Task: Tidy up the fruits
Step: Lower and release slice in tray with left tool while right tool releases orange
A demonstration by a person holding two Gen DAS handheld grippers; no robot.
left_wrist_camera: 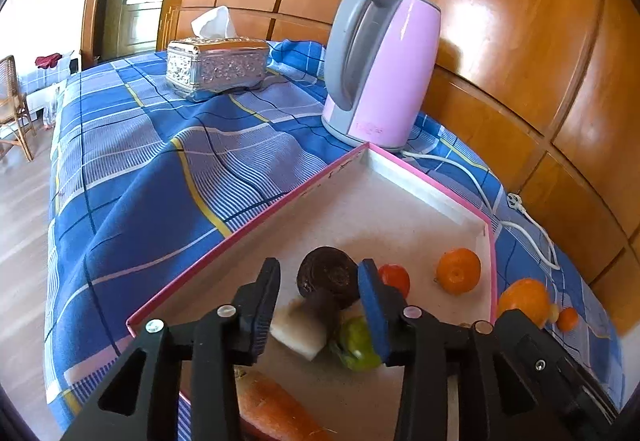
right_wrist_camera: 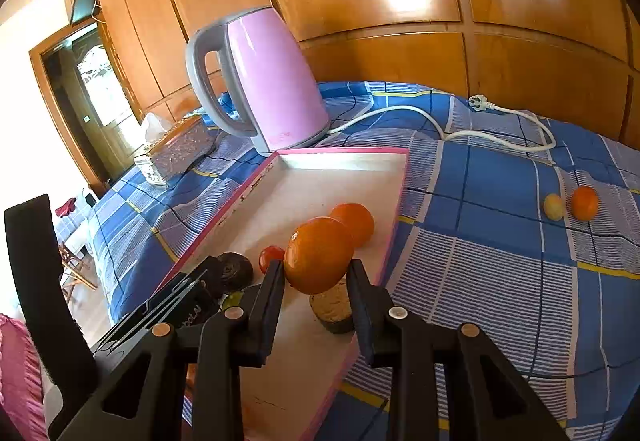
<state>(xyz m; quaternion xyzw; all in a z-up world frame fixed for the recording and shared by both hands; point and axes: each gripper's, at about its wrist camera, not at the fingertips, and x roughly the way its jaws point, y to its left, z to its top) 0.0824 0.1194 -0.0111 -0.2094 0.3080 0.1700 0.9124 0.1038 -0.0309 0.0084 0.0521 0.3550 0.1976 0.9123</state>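
Note:
A pink-rimmed white tray (left_wrist_camera: 380,209) lies on the blue checked cloth. In it are a dark brown round fruit (left_wrist_camera: 328,273), a red tomato (left_wrist_camera: 394,279), an orange (left_wrist_camera: 458,271), a white chunk (left_wrist_camera: 296,329), a green piece (left_wrist_camera: 356,341) and a carrot (left_wrist_camera: 272,405). My left gripper (left_wrist_camera: 320,269) is open around the dark fruit, its left pad clear of it. My right gripper (right_wrist_camera: 316,267) is shut on a large orange (right_wrist_camera: 320,261), held above the tray's near right edge (right_wrist_camera: 384,261) over a brown cut piece (right_wrist_camera: 332,311).
A pink kettle (right_wrist_camera: 268,81) stands behind the tray, its white cord (right_wrist_camera: 440,129) trailing right. A silver tissue box (left_wrist_camera: 216,67) sits at the far left. A small yellow fruit (right_wrist_camera: 554,207) and a small orange one (right_wrist_camera: 585,203) lie on the cloth to the right.

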